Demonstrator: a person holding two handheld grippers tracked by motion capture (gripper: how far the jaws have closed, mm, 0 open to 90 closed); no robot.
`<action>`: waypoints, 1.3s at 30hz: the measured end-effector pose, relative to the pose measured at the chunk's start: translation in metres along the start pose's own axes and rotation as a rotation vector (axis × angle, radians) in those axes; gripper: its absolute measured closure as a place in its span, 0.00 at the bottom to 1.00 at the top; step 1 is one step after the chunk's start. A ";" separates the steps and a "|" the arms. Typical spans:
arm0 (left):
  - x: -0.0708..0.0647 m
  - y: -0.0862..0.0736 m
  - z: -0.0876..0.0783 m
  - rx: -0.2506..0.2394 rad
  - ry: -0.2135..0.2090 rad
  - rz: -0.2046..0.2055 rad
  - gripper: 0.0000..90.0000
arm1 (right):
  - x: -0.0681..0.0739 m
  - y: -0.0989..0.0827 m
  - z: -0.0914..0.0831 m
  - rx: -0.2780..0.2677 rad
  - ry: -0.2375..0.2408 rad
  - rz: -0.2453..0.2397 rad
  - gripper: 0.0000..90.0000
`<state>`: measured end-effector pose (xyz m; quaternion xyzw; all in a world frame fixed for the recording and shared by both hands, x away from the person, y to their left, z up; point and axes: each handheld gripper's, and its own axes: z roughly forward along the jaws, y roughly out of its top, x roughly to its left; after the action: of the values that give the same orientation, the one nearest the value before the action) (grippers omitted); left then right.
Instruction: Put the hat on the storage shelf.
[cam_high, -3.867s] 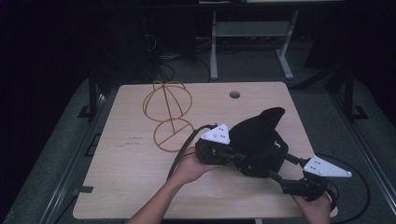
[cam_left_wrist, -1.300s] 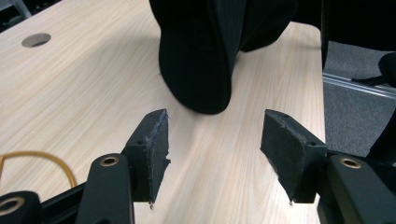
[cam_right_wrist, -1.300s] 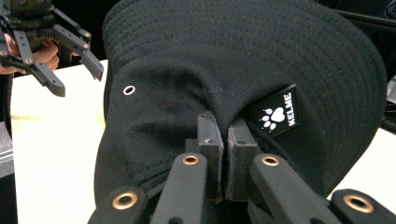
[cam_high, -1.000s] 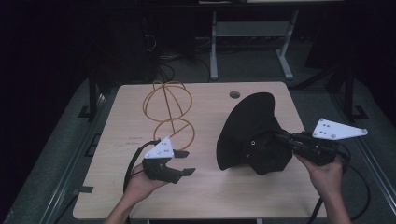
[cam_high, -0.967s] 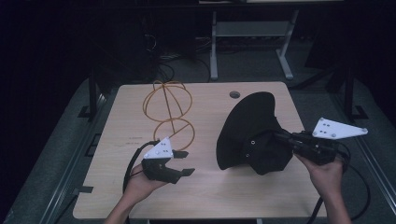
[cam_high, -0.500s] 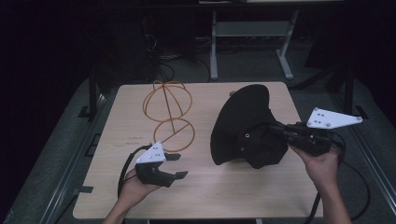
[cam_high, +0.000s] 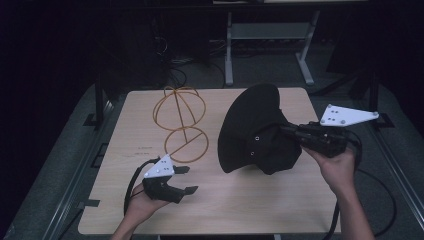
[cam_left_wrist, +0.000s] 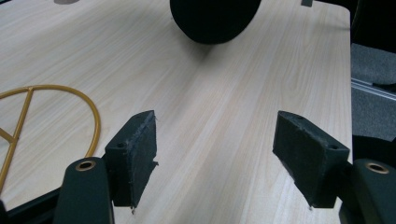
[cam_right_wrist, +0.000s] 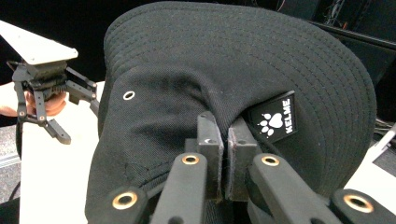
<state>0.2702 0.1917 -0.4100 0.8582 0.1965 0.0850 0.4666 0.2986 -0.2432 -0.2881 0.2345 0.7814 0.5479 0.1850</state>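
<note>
Pinching stitched black fabric hat (cam_high: 255, 132), right gripper (cam_high: 289, 131); left gripper (cam_high: 185, 180) spread, empty, just widening.

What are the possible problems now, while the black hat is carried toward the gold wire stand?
1. The right gripper pinches only a small fold of the black hat, so the hat may slip out or swing.
2. The gold wire stand looks light and thin; a push from the wide brim might tip it.
3. The left gripper, jaws just opened and empty, sits close to the stand's base ring and could knock it.
</note>
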 end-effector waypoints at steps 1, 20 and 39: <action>0.000 0.000 0.000 0.000 0.000 0.000 0.33 | 0.000 0.002 0.001 -0.001 0.002 0.001 0.96; -0.002 -0.006 0.003 0.018 0.000 0.023 0.30 | 0.001 0.036 0.030 0.011 0.042 -0.035 0.96; -0.003 -0.010 0.002 0.016 0.001 0.024 0.30 | 0.003 0.067 0.066 0.015 0.090 -0.063 0.96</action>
<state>0.2653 0.1934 -0.4198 0.8640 0.1874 0.0895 0.4586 0.3433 -0.1715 -0.2468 0.1863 0.8000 0.5459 0.1651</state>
